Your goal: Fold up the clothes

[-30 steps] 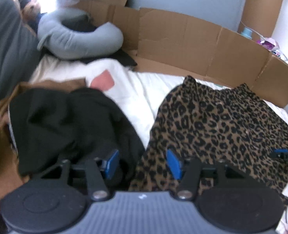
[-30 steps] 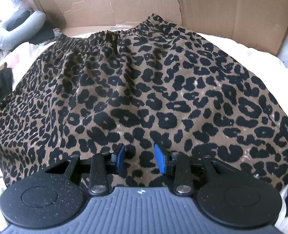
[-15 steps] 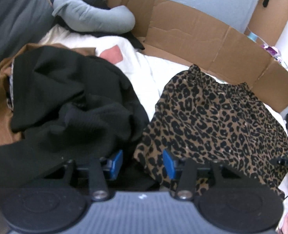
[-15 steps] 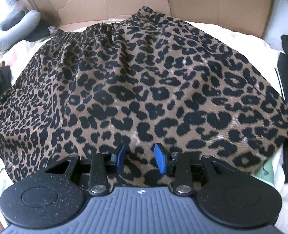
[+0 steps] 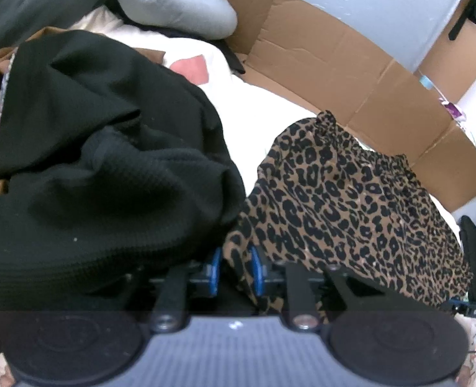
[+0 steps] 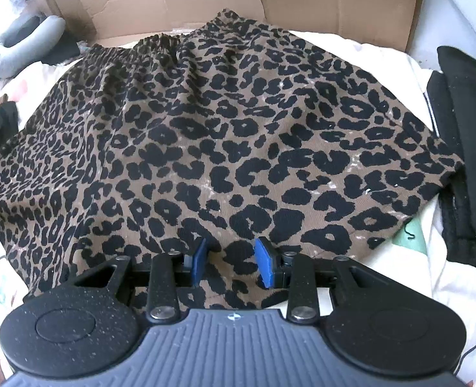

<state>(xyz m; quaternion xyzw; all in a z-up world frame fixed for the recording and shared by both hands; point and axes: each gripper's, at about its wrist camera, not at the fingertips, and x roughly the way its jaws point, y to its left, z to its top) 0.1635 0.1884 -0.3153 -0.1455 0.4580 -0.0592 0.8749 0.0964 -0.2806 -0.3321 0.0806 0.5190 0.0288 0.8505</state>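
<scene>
L gripper (image 5: 235, 273) now pinching, seemingly, leopard skirt (image 5: 344, 206) corner; R gripper (image 6: 231, 261) open.

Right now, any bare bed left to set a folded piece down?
One strip: white sheet between the black garment pile, leopard-print skirt and cardboard. Crowded elsewhere: black clothes flank the skirt's right; left gripper pinches its corner.

Leopard-print skirt (image 6: 225, 135) lies spread flat, elastic waistband at far edge.
</scene>
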